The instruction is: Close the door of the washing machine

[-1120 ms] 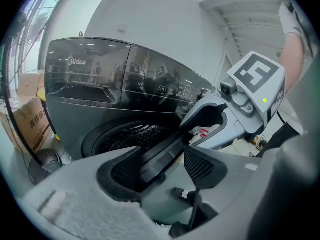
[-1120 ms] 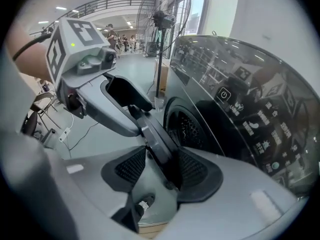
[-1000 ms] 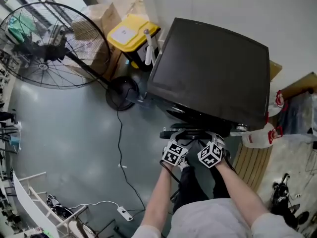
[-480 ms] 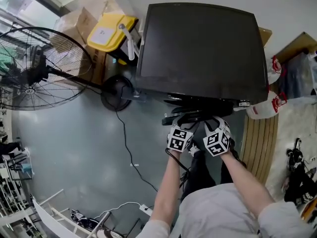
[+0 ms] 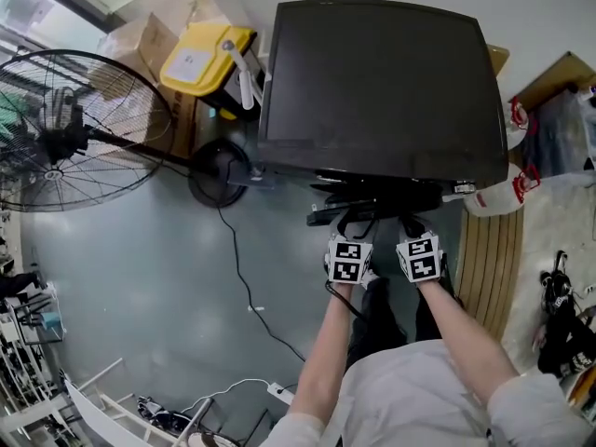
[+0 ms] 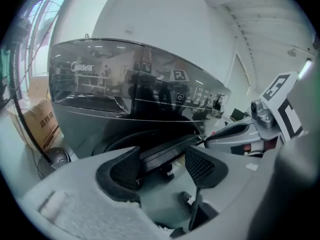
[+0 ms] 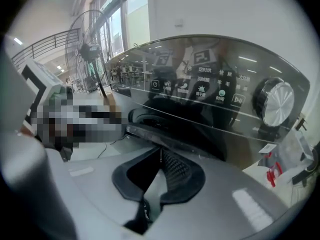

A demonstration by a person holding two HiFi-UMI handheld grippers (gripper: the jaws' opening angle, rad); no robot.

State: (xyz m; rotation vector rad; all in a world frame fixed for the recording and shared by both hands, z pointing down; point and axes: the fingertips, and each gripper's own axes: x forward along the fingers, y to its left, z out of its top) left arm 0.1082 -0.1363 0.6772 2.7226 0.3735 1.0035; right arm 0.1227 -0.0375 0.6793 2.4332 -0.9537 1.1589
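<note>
left gripper (image 6: 162, 165) jaws wide apart, just been opening, clamped on nothing. door (image 6: 167, 152) ajar on washing machine (image 5: 372, 82) front, edge just ahead of both grippers. right gripper (image 7: 160, 156) jaws together, empty.

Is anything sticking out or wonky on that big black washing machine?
Yes. The dark door of the black front-loading washing machine is not shut. It hangs partly open and sticks out from the front, below the glossy control panel. Nothing looks spilled or broken.
</note>
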